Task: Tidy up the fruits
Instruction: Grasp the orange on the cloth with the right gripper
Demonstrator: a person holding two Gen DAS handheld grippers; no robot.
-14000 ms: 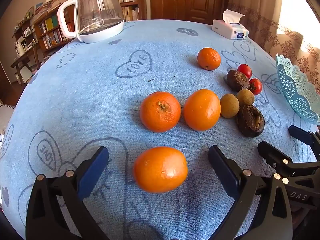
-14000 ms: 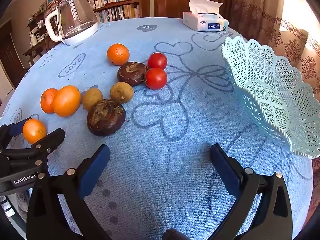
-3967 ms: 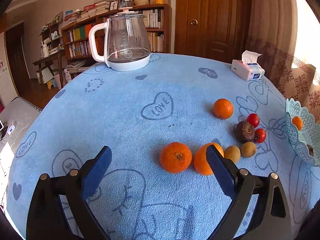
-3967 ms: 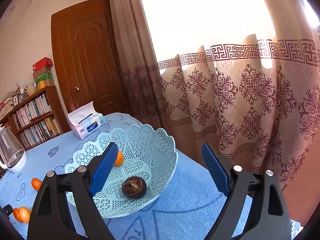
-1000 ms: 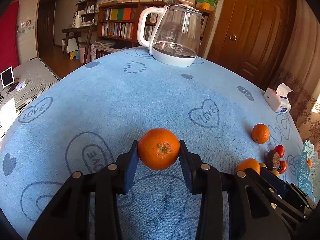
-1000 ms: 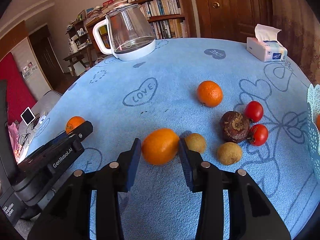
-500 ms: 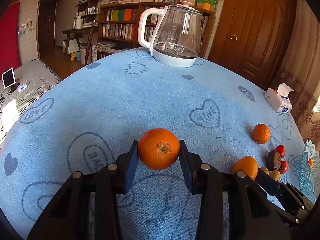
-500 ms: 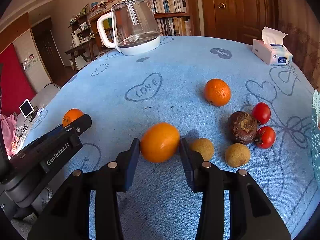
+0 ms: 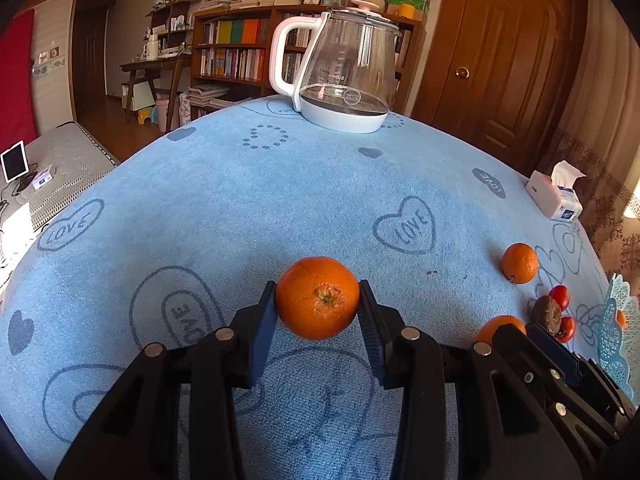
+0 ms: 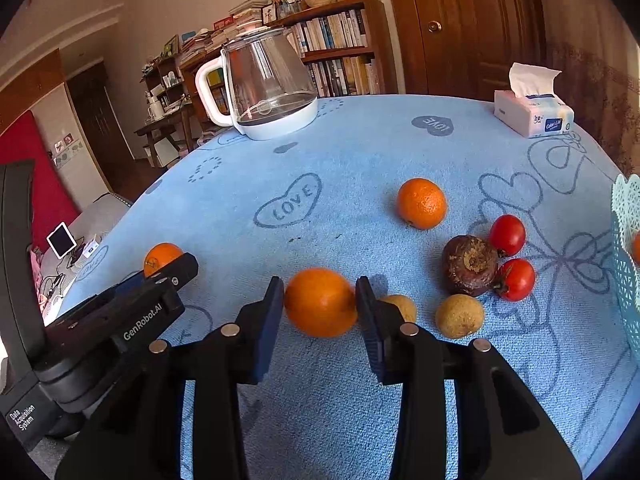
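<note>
The left gripper [image 9: 318, 308] is clenched on a round orange with its stem scar facing the camera [image 9: 318, 298], the blue pads pressing its two sides, and the fruit looks lifted clear of the light blue heart-printed tablecloth [image 9: 280, 184]. The right gripper [image 10: 320, 304] likewise grips a smooth, slightly oval orange [image 10: 320, 302] between its pads, just above the cloth.

The pale turquoise lattice basket [image 10: 624, 240] sits at the table's far right edge, with one orange fruit already visible inside it. It lies to the right of both claws, and the right gripper is clearly the nearer one; the left must cross over the remaining fruit.

That remainder, a loose orange [image 10: 421, 203], a dark wrinkled brown fruit [image 10: 470, 266], two red tomatoes [image 10: 507, 235] and two small tan round fruits [image 10: 459, 316], lies between the grippers and the basket. The carry should probably pass above them, right claw first.
</note>
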